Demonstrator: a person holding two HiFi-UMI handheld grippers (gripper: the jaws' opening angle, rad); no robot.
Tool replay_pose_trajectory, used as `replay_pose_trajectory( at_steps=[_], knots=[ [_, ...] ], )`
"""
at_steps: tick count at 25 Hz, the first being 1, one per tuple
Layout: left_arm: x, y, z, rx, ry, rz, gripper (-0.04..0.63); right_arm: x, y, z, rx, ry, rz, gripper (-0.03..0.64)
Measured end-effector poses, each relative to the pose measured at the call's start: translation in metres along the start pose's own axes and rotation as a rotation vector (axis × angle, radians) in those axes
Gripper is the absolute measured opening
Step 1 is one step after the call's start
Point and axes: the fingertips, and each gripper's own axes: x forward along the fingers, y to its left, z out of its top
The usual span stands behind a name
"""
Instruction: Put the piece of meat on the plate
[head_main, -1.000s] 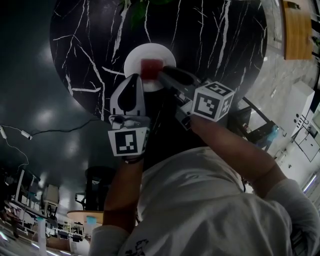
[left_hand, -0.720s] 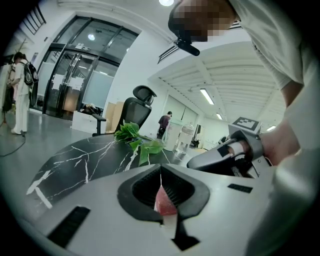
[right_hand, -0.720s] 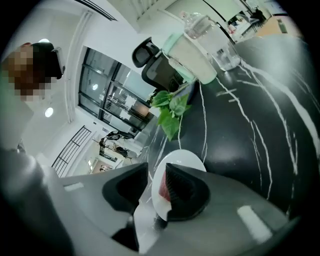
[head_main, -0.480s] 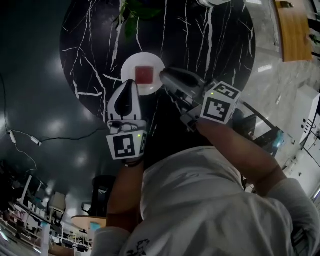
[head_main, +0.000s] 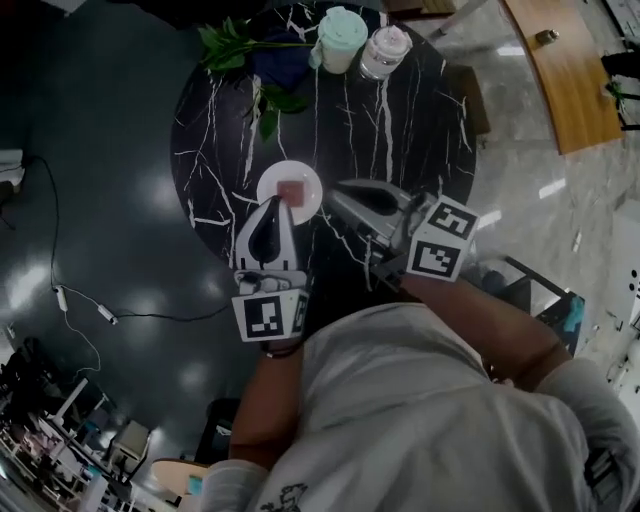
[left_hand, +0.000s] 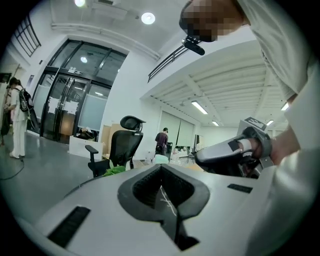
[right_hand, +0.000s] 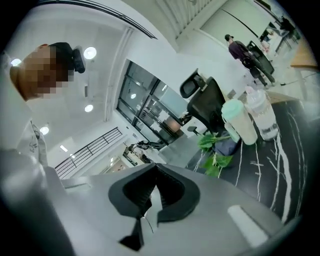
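Note:
A red square piece of meat (head_main: 291, 192) lies on a small white plate (head_main: 304, 171) on the round black marble table (head_main: 400, 130). Both grippers hang well above the table and are apart from the plate. My left gripper (head_main: 273, 201) sits over the plate's near edge in the head view, and its jaws meet with nothing between them (left_hand: 161, 168). My right gripper (head_main: 336, 190) is just right of the plate. It is shut and empty too (right_hand: 154, 168).
At the table's far edge stand a mint-green cup (head_main: 338, 38) and a clear lidded cup (head_main: 385, 50), next to a leafy plant (head_main: 245, 45). A cable (head_main: 90, 300) runs over the dark floor at the left. An office chair (left_hand: 122, 145) and people stand further off.
Both grippers have risen away from the table, and more of the table shows. The right jaws, open by the meat before, are shut. The meat stays on the plate.

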Motion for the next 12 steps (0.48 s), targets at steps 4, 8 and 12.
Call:
replay_pose_trajectory(
  at_steps=[4,8,12],
  knots=[
    [-0.006,-0.021,0.045,-0.027,-0.029,-0.002,0.006,-0.016,0.044,0.030,-0.135,0.003,0.060,0.002],
    [-0.024,-0.052,0.096,0.038,-0.081,-0.021,0.006,-0.038,0.087,0.056,-0.296,-0.024,0.083,0.002],
    [-0.040,-0.073,0.120,0.074,-0.089,-0.027,0.006,-0.049,0.117,0.064,-0.460,-0.049,0.067,0.002]
  ],
)
